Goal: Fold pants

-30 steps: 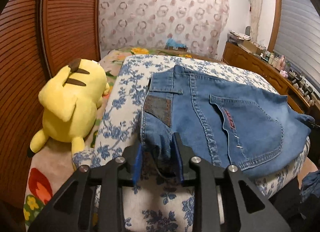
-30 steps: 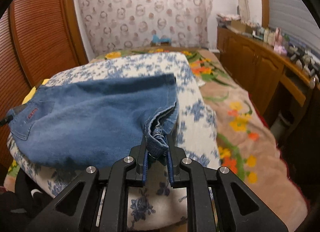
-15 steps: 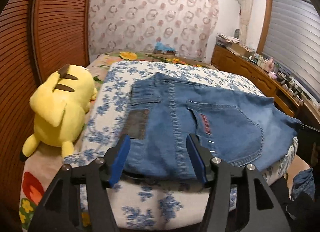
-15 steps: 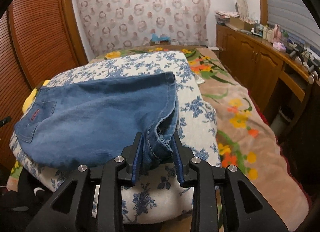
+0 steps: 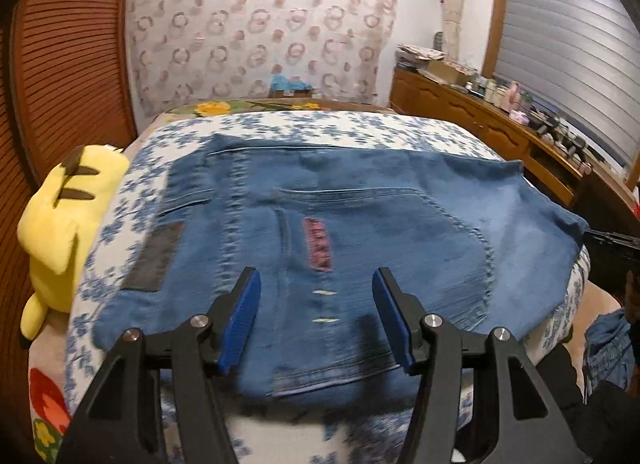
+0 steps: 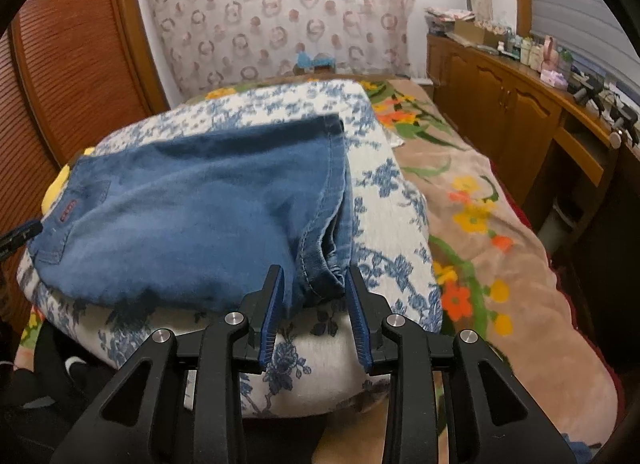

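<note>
Left-view-only yellow plush (image 5: 68,219) beside jeans (image 5: 328,248)

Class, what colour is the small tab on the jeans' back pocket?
Red tab, on blue jeans; clearest in the left wrist view.

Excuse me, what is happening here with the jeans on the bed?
A person with a gripper in each hand is folding the jeans, which lie flat on the blue-flowered quilt. The left gripper stands open above the waist end. The right gripper has just been opening; the hem end sits between its pads, no longer pinched.
</note>
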